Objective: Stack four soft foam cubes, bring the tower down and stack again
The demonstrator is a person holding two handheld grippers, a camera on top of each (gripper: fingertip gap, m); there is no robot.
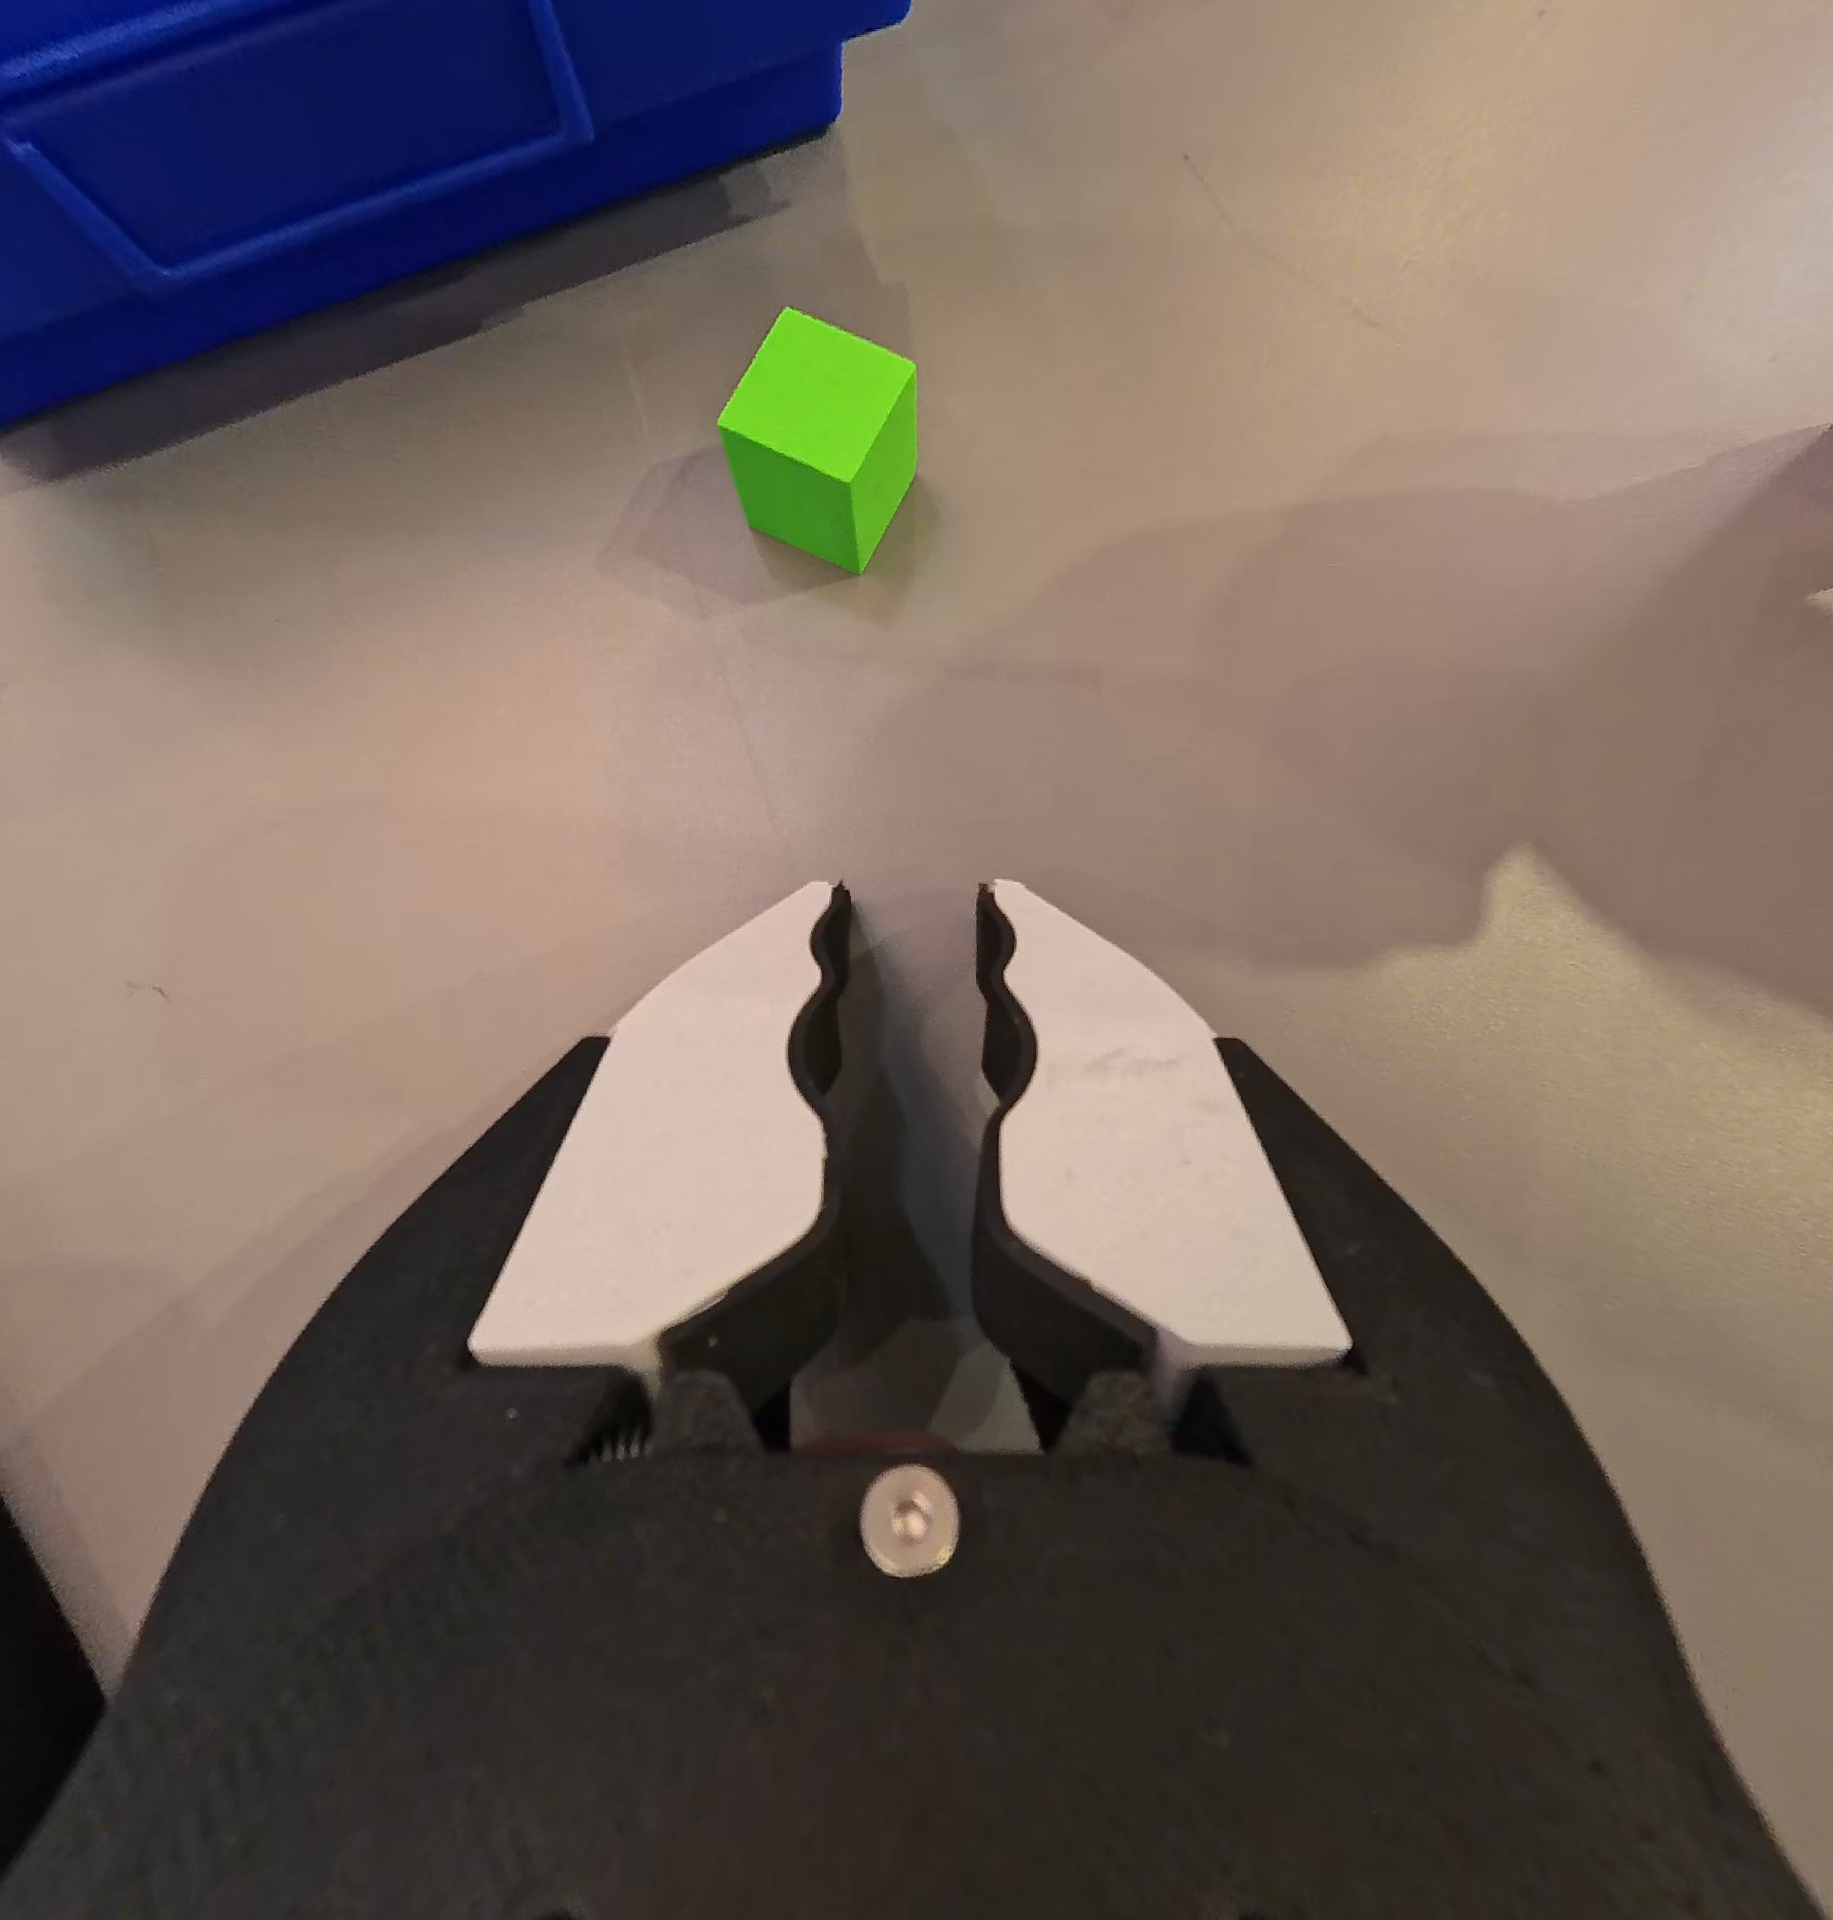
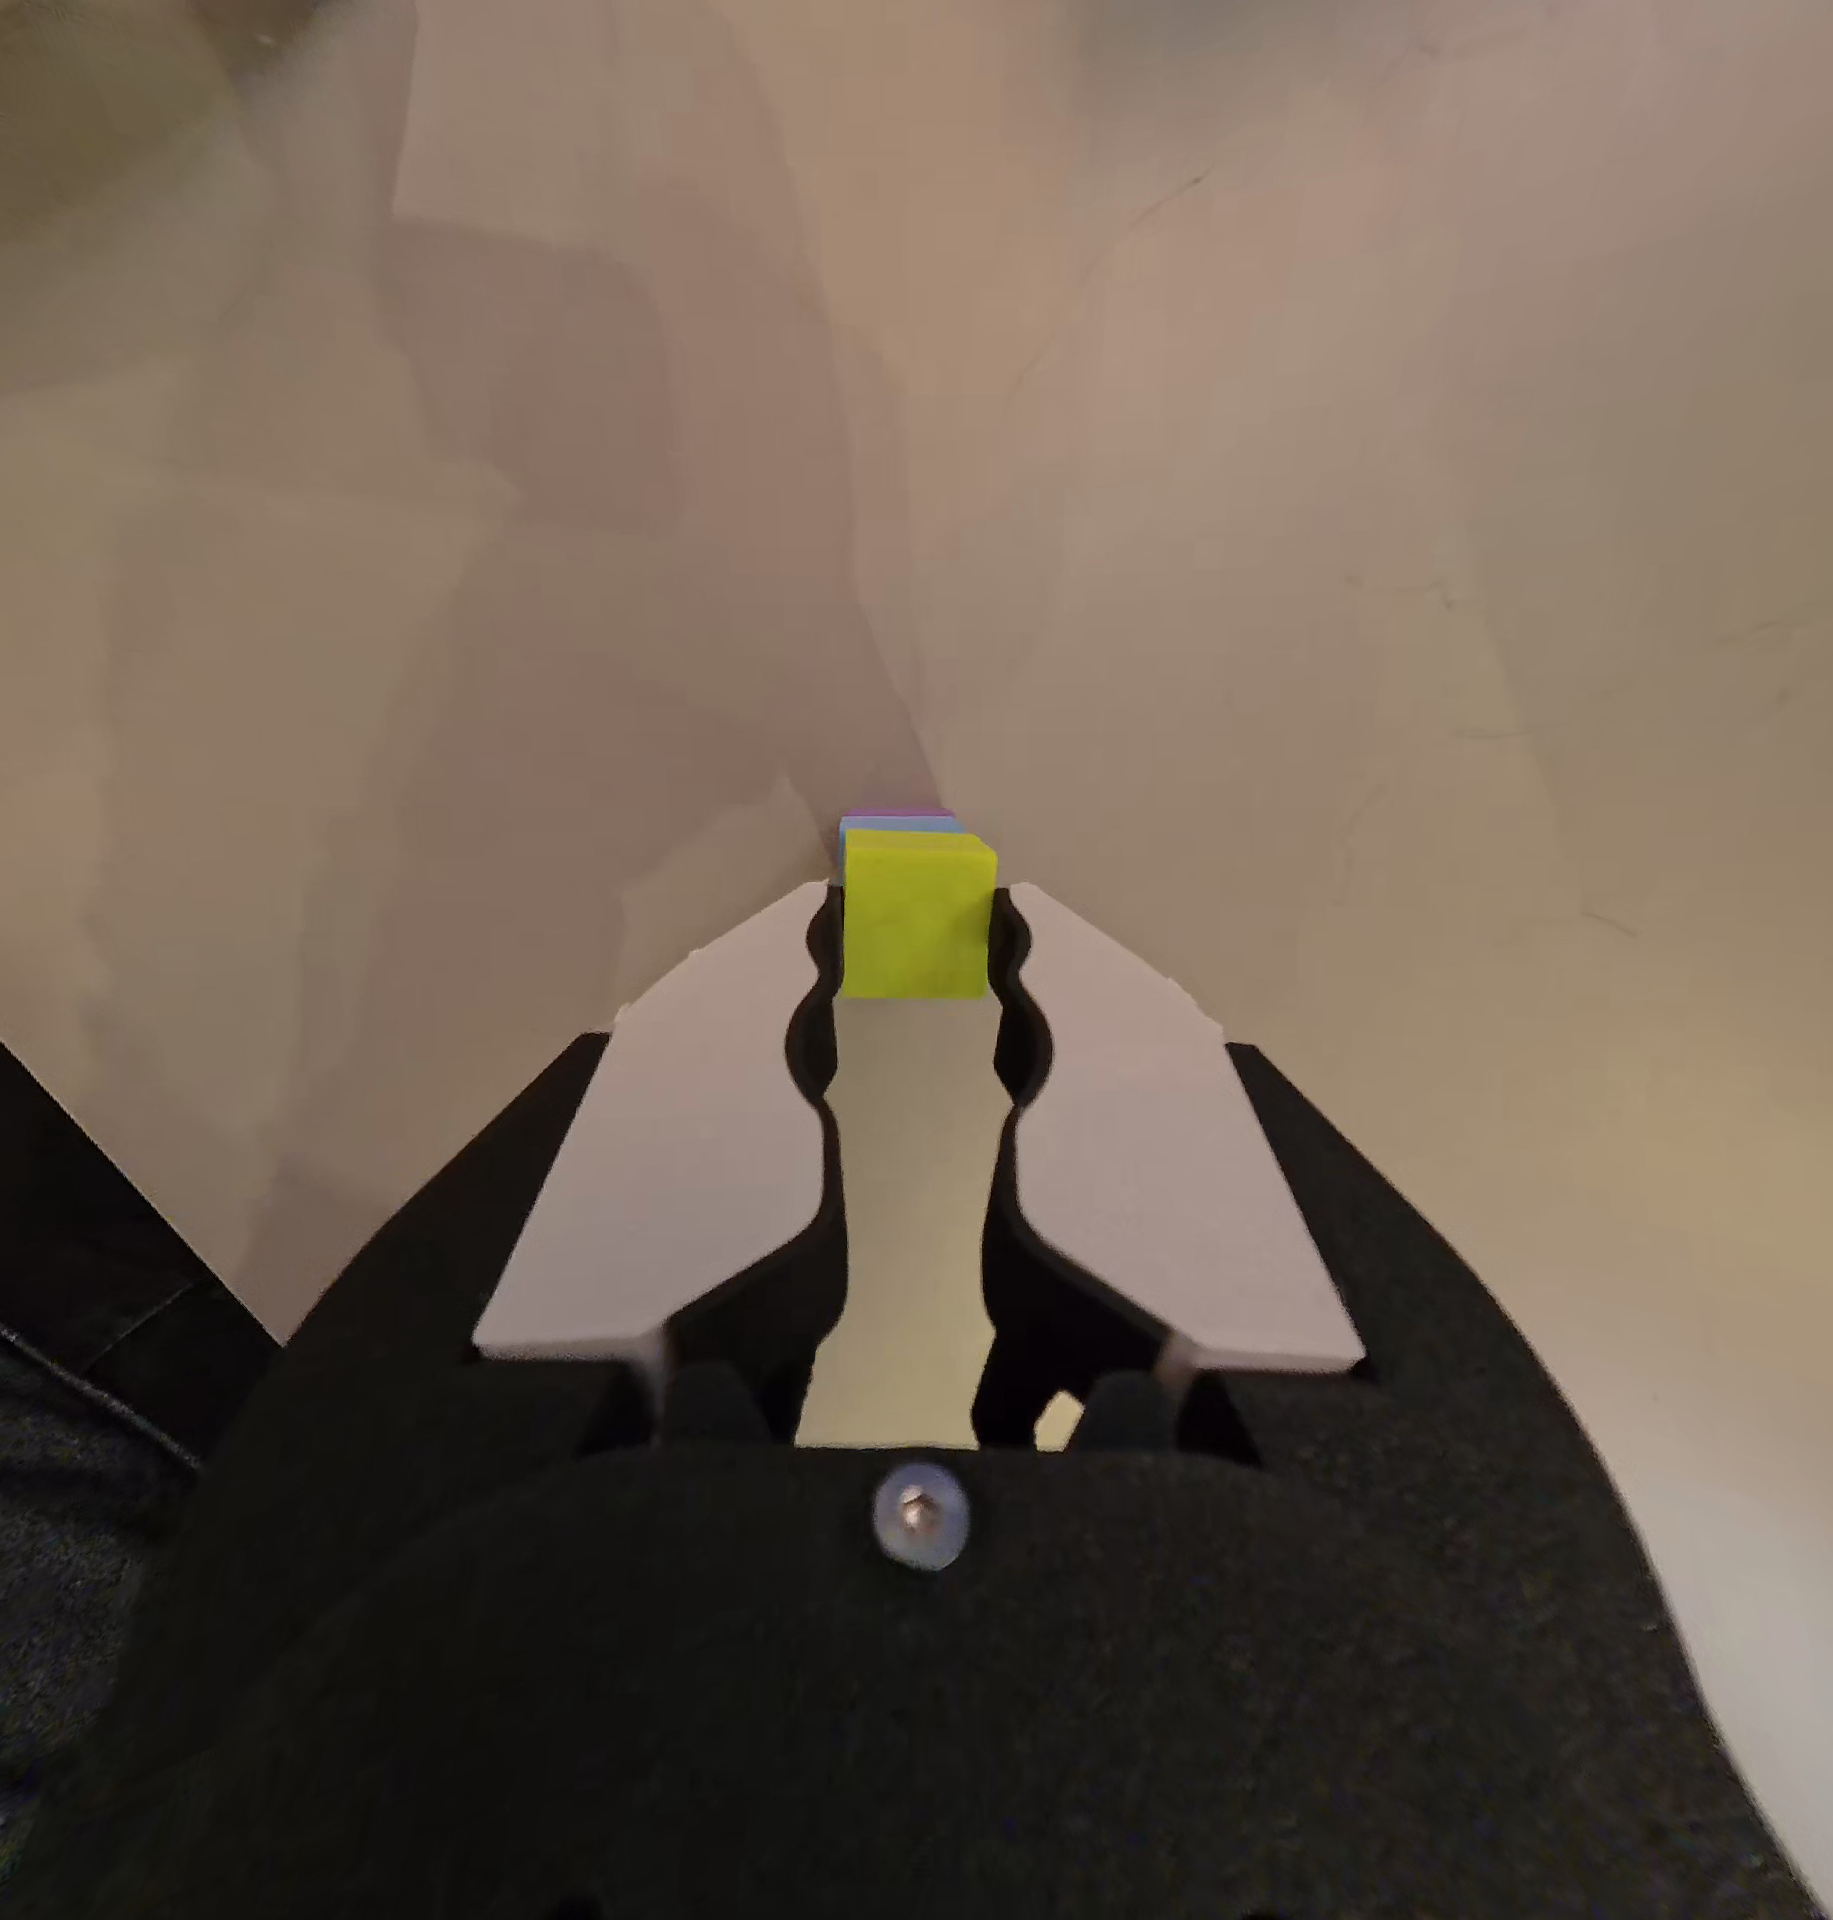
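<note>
Sitting between right tongs [image 2: 917,894]: yellow cube [image 2: 917,925]

A plain indoor workbench, more a lab or workshop than a home — a bare, scuffed grey-beige tabletop [image 1: 1307,312] fills both views. Ahead and to the left of the left jaws stands a blue plastic storage bin [image 1: 320,156], the stackable parts kind — the surroundings beyond cannot be told.
</note>
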